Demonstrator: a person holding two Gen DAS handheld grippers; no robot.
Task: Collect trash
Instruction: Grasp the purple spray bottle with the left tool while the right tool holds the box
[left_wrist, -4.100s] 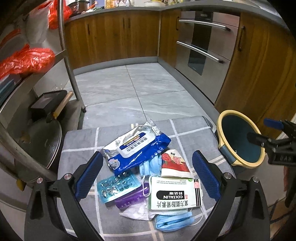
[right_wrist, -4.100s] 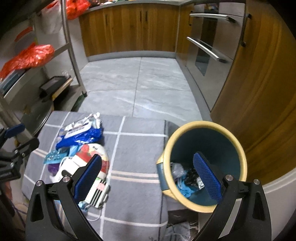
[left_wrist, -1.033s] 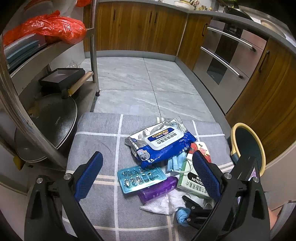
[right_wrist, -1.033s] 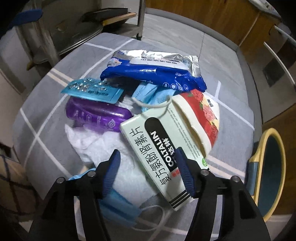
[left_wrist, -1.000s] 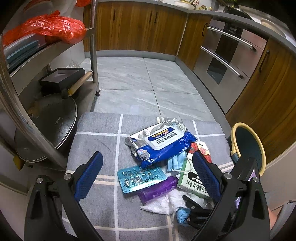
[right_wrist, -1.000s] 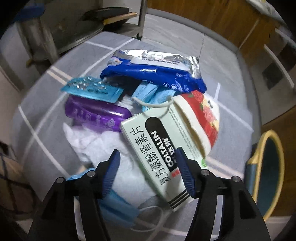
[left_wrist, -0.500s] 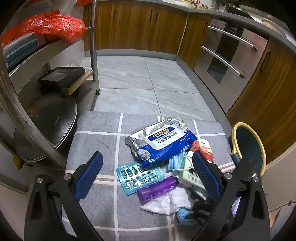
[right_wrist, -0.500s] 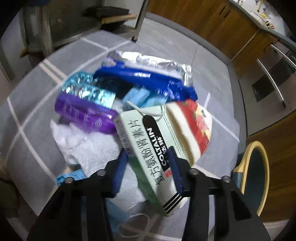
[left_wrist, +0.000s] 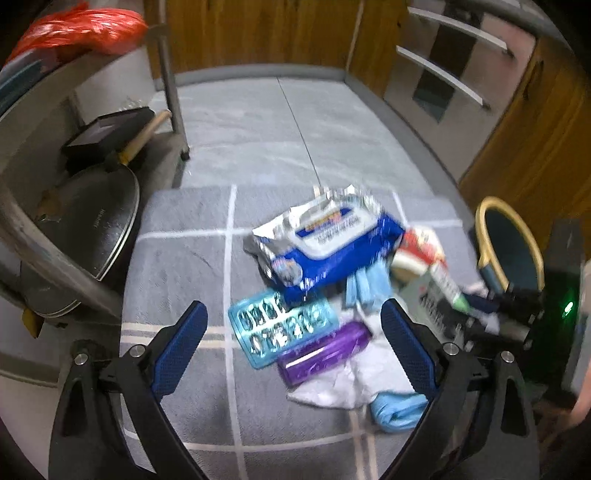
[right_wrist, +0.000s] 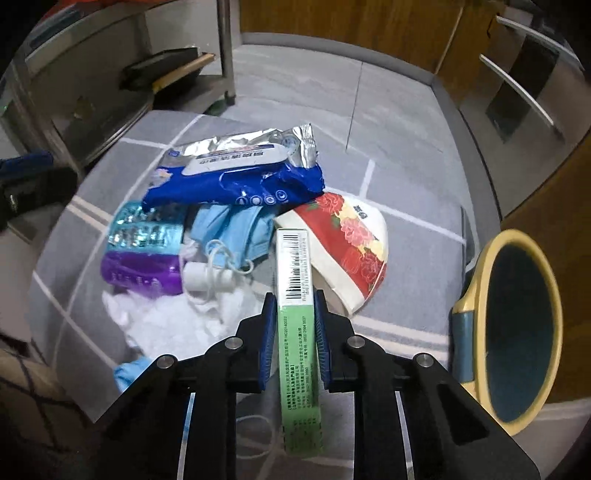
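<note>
Left wrist view: left gripper (left_wrist: 293, 330) wide open, nothing between the blue pads, hanging above the grey checked cloth (left_wrist: 184, 266); below the gap, a teal blister pack (left_wrist: 282, 326) and a purple packet (left_wrist: 325, 350), neither touched. Behind them a blue wipes pack (left_wrist: 328, 247), further right a white tissue (left_wrist: 347, 384) and a light blue mask (left_wrist: 397, 406). At the right edge, blurred, the right gripper (left_wrist: 476, 299) with the medicine box (left_wrist: 432, 291), lifted beside the pile; yellow-rimmed bin (left_wrist: 495, 221) just behind it, off the cloth. Right wrist view: jaws just narrowed, now nearly closed and pressing both flat sides of the green and white medicine box (right_wrist: 297, 314), held on edge with the barcode facing up. Underneath, a red floral packet (right_wrist: 351, 236), a folded blue mask (right_wrist: 236, 225) and the wipes pack (right_wrist: 236, 177); bin (right_wrist: 476, 302) at the right, apart from the box.
</note>
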